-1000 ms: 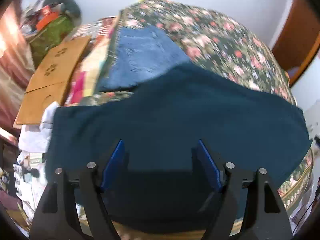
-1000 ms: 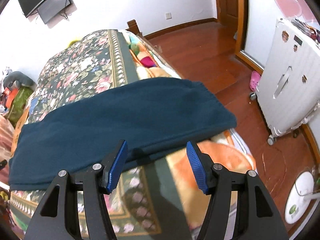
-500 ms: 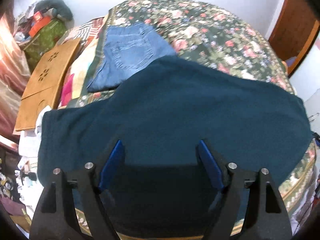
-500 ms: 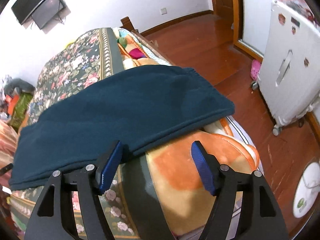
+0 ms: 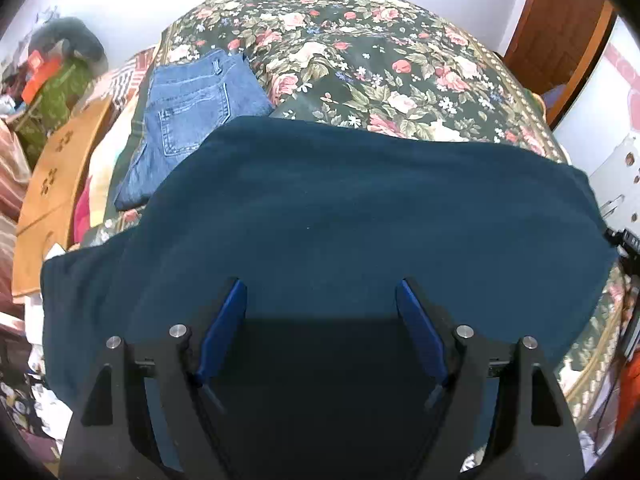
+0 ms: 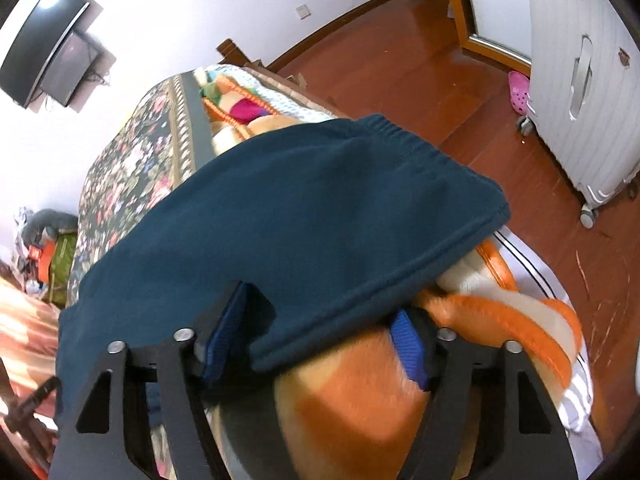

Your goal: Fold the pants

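While the dark teal pants (image 5: 360, 216) are spread flat across the floral bedspread (image 5: 360, 60), the left gripper (image 5: 320, 300) is held above their near part, its jaws wide apart with nothing gripped. Folded blue jeans (image 5: 188, 116) are seen beyond the pants. In the right wrist view, the right gripper (image 6: 316, 320) is set at the pants' (image 6: 280, 216) near edge by the waistband; its jaws are closing with that edge between them, not yet pinched.
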Tool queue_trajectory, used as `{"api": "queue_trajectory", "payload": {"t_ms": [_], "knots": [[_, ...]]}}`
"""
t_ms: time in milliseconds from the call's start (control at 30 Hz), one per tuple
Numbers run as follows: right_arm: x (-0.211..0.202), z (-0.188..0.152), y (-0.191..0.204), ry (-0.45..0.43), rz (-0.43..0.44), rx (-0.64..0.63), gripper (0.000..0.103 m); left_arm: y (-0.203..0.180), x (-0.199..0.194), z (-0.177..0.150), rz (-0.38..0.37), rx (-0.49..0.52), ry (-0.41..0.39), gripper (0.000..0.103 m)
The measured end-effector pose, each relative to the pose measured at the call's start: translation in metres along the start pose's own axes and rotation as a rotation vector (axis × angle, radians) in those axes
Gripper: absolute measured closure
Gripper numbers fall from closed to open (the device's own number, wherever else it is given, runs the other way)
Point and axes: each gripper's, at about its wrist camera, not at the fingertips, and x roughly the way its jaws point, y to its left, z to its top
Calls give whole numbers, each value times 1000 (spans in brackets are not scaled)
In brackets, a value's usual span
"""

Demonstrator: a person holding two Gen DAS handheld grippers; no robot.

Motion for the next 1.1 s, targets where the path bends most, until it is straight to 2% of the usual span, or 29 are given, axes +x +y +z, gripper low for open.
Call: {"api": "queue_trajectory", "payload": {"t_ms": [67, 167, 233, 367, 500, 733, 900, 1000, 1100], "knots": [[1, 5, -1, -12, -4, 8, 67, -2, 0, 0, 1, 7, -5, 25], [-5, 12, 7, -51, -34, -18, 83, 0, 0, 1, -1, 4, -6, 25], [-13, 17, 18, -87, -61, -68, 87, 3, -2, 1, -2, -7, -10, 25], [-46, 28, 48, -196, -65, -153, 91, 8, -10, 0, -8, -34, -30, 25], [-86, 38, 95, -288, -6, -263, 93, 15, -25, -2, -20, -54, -68, 25], [-131, 26, 195, -362, 186, -448, 93, 35, -60, -11, -30, -87, -148, 25], [-121, -13, 271, -301, 308, -609, 93, 63, -85, -25, -12, -124, -196, 25], [-88, -53, 309, -194, 346, -714, 93, 83, -94, -36, -4, -156, -205, 25], [-53, -92, 326, -64, 353, -787, 93, 99, -99, -45, 7, -183, -201, 25]]}}
